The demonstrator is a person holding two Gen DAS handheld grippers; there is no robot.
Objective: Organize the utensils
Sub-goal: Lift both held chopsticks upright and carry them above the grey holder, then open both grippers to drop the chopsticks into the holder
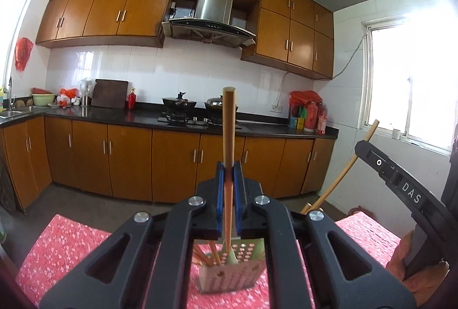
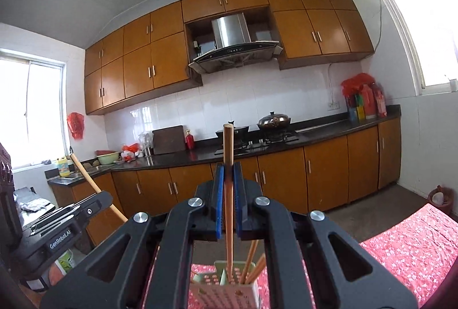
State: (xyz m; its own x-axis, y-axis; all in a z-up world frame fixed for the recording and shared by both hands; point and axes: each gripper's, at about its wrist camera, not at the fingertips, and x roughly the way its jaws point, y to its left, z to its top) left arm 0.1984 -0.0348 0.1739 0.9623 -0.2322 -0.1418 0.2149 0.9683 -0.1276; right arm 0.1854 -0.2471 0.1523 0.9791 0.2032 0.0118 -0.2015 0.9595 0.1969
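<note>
My left gripper [image 1: 229,168] is shut on a wooden chopstick [image 1: 229,120] that stands upright, its lower end over a perforated metal utensil holder [image 1: 232,271] on the red floral tablecloth [image 1: 65,249]. The holder has several chopsticks in it. My right gripper [image 2: 228,170] is shut on another wooden chopstick [image 2: 228,145], its lower end reaching into the same holder [image 2: 229,289]. The right gripper also shows at the right of the left wrist view [image 1: 400,180], and the left gripper at the left of the right wrist view [image 2: 63,226].
Behind the table is a kitchen with orange cabinets [image 1: 128,163], a black counter [image 1: 143,117], a stove with two pots [image 1: 197,105], a range hood [image 1: 209,22] and red bottles [image 1: 312,114]. Windows are at both sides.
</note>
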